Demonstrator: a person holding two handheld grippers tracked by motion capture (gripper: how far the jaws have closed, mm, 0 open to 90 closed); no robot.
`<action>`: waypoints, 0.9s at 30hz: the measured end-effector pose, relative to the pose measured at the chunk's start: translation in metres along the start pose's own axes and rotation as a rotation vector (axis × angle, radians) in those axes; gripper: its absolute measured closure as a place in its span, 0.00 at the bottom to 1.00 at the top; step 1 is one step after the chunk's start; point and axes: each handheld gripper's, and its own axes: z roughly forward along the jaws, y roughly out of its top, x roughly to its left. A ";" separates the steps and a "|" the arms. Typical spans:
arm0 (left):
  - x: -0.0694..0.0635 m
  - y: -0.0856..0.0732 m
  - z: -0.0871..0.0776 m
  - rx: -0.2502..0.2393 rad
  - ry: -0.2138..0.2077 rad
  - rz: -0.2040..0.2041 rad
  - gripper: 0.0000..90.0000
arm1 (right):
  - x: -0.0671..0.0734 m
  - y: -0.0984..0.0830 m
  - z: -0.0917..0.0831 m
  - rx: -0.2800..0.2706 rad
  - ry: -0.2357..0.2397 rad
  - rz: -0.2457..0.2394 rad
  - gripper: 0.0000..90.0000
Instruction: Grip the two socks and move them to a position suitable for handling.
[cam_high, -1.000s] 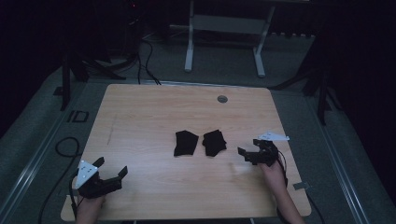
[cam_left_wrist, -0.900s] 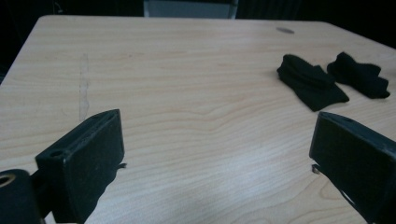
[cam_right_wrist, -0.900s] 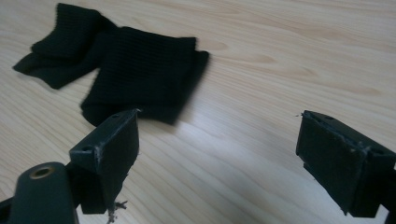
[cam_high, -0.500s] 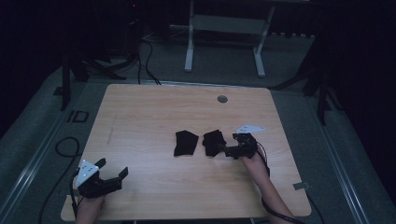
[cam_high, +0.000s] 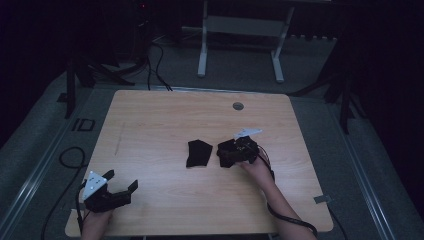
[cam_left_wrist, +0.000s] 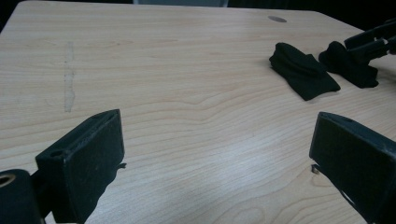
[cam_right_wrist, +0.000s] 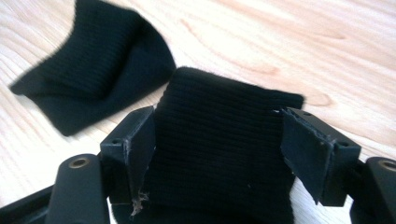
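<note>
Now right tongs (cam_right_wrist: 217, 140) straddle the nearer black cloth (cam_right_wrist: 224, 154), closing

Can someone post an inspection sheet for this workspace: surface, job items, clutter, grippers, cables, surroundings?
Surface: wooden table, faint pale streak on its left part, round grommet near the far edge.
Job's things: two black knit cloth pieces mid-table, left cloth lying free, right cloth between the right gripper's jaws.
Clutter: nothing seen.
Grippers: left gripper open, at the near left corner, nothing between its jaws. Right gripper astride the right cloth, jaws just closing, pads not yet pressing.
Cables: one trails from each gripper; more lie on the floor.
Surroundings: dark room, grey floor, white table frame behind.
</note>
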 end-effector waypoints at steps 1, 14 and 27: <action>0.000 0.000 0.000 0.000 -0.004 -0.002 0.04 | 0.000 0.000 0.004 0.005 -0.005 -0.002 0.30; 0.000 -0.002 0.000 0.011 -0.015 0.002 0.04 | 0.013 -0.005 0.010 0.022 -0.115 -0.051 0.76; 0.000 -0.001 0.001 0.008 -0.017 0.000 0.04 | 0.025 0.008 -0.029 -0.042 -0.050 -0.058 0.87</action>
